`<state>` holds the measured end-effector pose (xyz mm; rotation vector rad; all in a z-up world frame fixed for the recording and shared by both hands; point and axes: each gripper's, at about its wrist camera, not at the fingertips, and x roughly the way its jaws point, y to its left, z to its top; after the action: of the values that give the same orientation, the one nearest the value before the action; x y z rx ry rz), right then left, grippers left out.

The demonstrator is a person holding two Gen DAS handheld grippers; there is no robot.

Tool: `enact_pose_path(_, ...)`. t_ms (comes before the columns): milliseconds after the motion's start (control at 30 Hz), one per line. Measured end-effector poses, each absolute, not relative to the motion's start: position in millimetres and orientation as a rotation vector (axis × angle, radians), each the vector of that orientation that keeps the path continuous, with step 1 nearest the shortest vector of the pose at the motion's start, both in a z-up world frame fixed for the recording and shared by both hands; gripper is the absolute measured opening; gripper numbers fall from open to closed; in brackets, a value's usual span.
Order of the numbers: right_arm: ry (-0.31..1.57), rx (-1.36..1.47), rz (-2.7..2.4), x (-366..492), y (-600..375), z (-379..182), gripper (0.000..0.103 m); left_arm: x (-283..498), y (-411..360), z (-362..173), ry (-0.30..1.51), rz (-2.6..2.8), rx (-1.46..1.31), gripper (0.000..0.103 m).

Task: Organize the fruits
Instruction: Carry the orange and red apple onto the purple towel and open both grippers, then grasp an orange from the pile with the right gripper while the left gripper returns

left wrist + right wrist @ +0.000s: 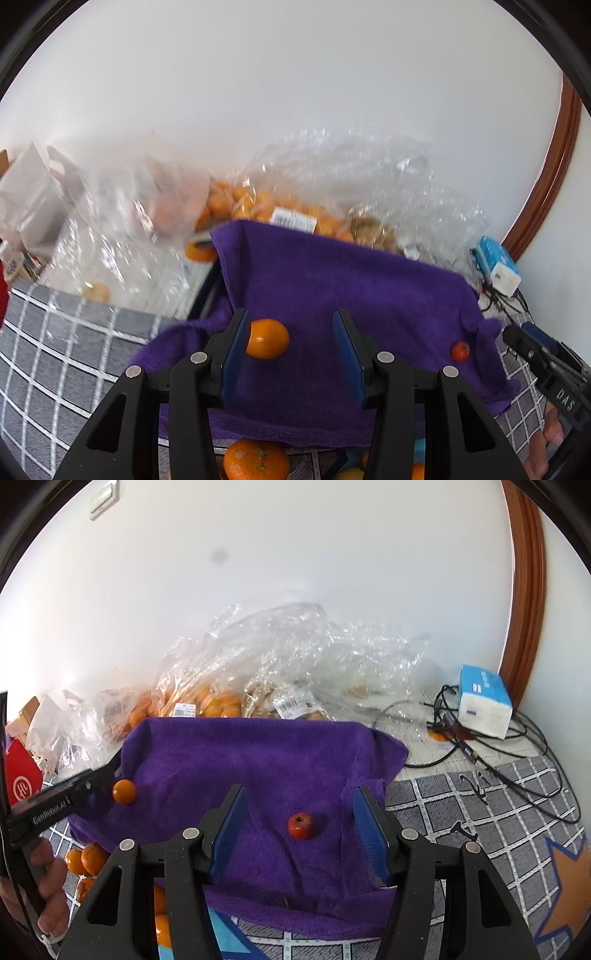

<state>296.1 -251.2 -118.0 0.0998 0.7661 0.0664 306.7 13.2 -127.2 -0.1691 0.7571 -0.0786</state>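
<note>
Our left gripper [290,341] is open beside an orange [266,338] on the purple towel [332,280]; our right gripper [297,819] is open around a small red fruit [301,826], not touching it.

Two fruits [301,826] on towel [258,760]

Bright, even daylight; fisheye-curved edges, dark vignette corners, left view motion-blurred.

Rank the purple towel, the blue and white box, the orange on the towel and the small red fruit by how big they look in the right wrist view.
Largest to smallest:
1. Purple towel
2. Blue and white box
3. Small red fruit and orange: near enough alike, and they lie at different depths, so I won't rank them.
</note>
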Motion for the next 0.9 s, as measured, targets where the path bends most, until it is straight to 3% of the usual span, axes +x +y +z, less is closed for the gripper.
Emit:
enact_pose_path(300, 0.822, 0.062, 0.186, 259.9, -224.0, -116.5, 0.058, 283.3, 14.6, -89.8, 0.738, -0.132, -0.166, 0.044)
enact_pose_path(900, 0.925, 0.046, 0.421, 221.3, -176.4, -163.1, 0.054, 219.0, 63.8, -145.0, 0.777, -0.11, -0.225, 0.046)
